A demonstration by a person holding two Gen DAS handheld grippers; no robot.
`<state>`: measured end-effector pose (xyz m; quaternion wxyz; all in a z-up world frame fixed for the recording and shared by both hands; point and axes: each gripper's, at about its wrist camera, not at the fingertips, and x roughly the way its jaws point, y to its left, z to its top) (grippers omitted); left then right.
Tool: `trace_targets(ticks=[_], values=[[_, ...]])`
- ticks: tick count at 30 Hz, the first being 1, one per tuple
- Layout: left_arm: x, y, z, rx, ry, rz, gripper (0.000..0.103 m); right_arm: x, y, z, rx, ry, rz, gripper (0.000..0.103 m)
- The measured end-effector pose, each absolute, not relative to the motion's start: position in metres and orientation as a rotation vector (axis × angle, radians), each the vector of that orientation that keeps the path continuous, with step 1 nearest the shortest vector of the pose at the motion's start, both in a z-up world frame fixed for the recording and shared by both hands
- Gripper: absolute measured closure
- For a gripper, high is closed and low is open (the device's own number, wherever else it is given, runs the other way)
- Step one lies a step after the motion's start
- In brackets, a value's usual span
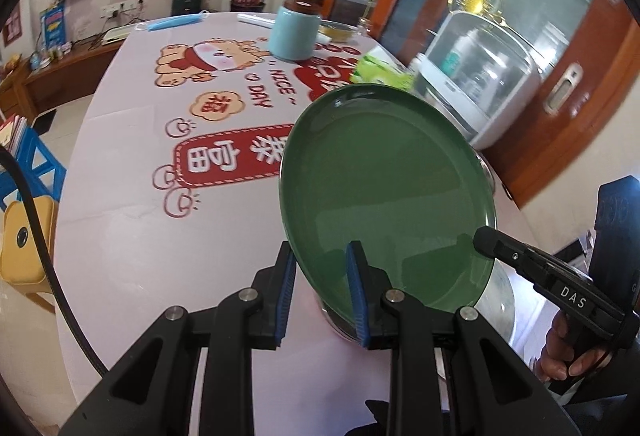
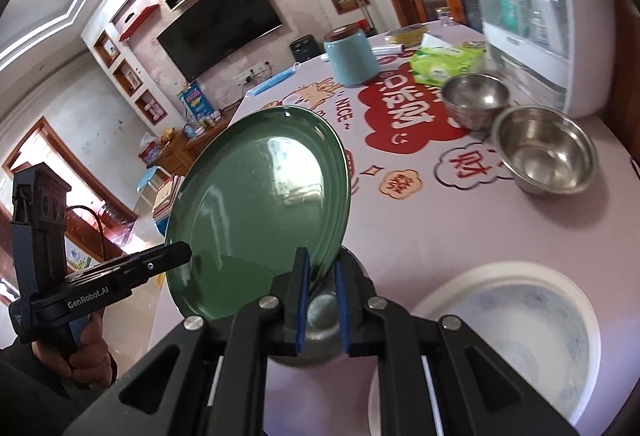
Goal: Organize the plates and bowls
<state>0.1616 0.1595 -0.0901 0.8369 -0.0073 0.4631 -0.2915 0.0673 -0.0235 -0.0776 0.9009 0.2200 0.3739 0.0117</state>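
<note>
left tool [image 1: 322, 268] | clamped on green plate [image 1: 384, 191] rim | right tool [image 2: 322, 276] likewise

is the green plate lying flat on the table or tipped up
Tipped up. The green plate stands steeply on edge, clear of the tablecloth, with the left gripper and the right gripper each clamping its rim.

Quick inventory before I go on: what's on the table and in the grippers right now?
green plate: 1, tilted, held off the table by both grippers
steel bowls: 2 standing apart at far right, 1 more under the plate
white plate: 1, near right edge
blue canister: 1, brown lid, far side
tissue pack: 1, green, beside the canister
tablecloth: pink, red prints
left gripper: shut on the plate's rim
right gripper: shut on the opposite rim
</note>
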Motion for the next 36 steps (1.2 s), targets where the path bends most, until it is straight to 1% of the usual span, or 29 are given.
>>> trace_targets(ticks=[16, 36], values=[[0.110, 0.102, -0.101, 0.142, 1.036, -0.741, 0.080, -0.006, -0.055, -0.088, 0.504, 0.774, -0.112, 0.091], [0.064, 0.007, -0.130, 0.327, 1.135, -0.811, 0.079, -0.064, -0.112, -0.112, 0.526, 0.897, -0.228, 0.091]])
